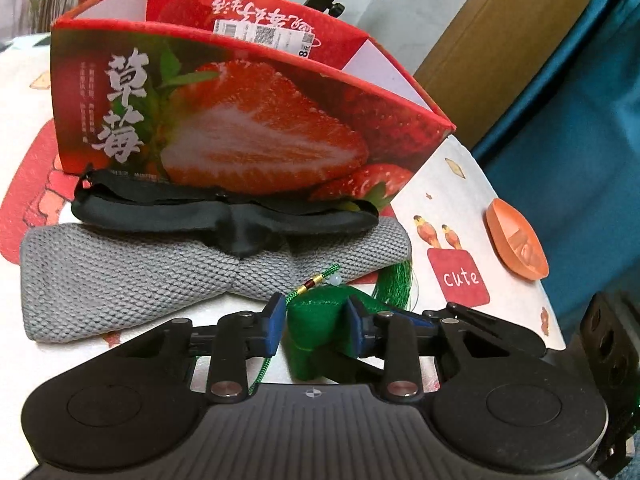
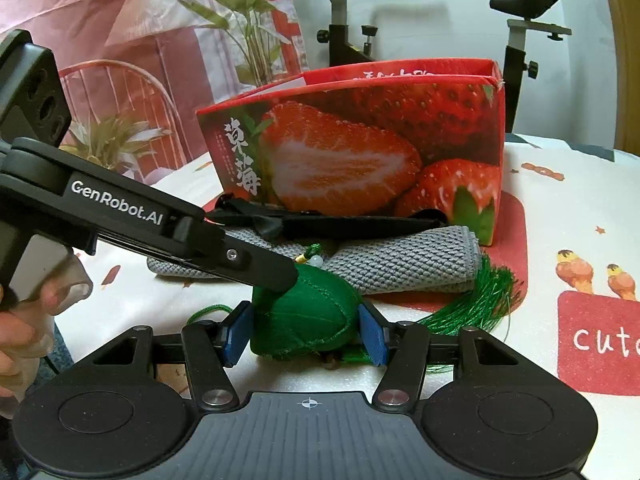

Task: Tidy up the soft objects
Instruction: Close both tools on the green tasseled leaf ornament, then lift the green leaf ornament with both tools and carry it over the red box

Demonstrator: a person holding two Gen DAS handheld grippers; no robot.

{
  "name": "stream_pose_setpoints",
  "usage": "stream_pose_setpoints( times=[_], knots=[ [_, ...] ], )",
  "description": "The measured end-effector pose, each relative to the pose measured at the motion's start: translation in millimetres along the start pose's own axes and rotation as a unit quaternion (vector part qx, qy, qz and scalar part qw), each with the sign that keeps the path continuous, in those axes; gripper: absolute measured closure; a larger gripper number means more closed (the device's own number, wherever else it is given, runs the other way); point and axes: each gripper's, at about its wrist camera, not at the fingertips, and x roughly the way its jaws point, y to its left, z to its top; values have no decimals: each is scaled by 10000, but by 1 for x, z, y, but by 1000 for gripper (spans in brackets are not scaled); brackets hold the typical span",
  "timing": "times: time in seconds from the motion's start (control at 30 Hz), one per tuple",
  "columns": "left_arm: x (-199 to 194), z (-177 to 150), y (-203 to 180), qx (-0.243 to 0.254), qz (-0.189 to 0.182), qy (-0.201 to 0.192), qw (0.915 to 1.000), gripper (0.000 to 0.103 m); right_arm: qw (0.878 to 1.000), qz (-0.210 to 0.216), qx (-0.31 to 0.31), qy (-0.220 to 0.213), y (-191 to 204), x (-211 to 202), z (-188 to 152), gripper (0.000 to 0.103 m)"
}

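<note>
A green stuffed pouch (image 1: pixel 316 328) (image 2: pixel 308 312) with a green tassel (image 2: pixel 476 300) and cord lies on the printed tablecloth. My left gripper (image 1: pixel 316 326) has its blue pads against both sides of the pouch's upper part. In the right wrist view its black finger (image 2: pixel 260 268) reaches in from the left over the pouch. My right gripper (image 2: pixel 306 334) is shut on the pouch lower down, with its pads pressed to both flanks. Just behind lies a grey knitted cloth (image 1: pixel 120 276) (image 2: pixel 400 264) with a black eye mask (image 1: pixel 224 216) (image 2: pixel 340 224) on it. An open red strawberry box (image 1: pixel 240 120) (image 2: pixel 360 140) stands behind both.
An orange dish (image 1: pixel 516 240) sits near the table's right edge, by a red "cute" print (image 1: pixel 460 280). A brown board and blue fabric lie beyond that edge. An exercise bike (image 2: pixel 348 40) stands behind the table. A person's hand (image 2: pixel 24 320) holds the left gripper's handle.
</note>
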Motion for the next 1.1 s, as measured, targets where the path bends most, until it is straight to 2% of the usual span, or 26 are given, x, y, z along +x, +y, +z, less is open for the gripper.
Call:
stream_pose_setpoints(
  times=[0.17,0.37,0.5,0.73,0.93,1.1],
  knots=[
    [5,0,5,-202,-218,39,9996,68,9999,-24,80,96,-1,-1,0,46],
    [4,0,1,-159,-318,53,9994,68,9998,-131,100,98,2,-3,3,51],
    [-13,14,-8,-14,-425,-203,9989,68,9999,-100,-1,-122,3,-17,22,51],
    [-66,70,-35,296,-601,-1069,9920,68,9944,-115,-648,-827,9,-55,98,51],
    [-111,124,-49,557,-674,-1828,9792,68,9832,-47,-1227,-1353,14,-74,180,51],
    [-123,159,-63,854,-534,-2313,9677,68,9699,-93,-1724,-1719,22,-72,230,51]
  ],
)
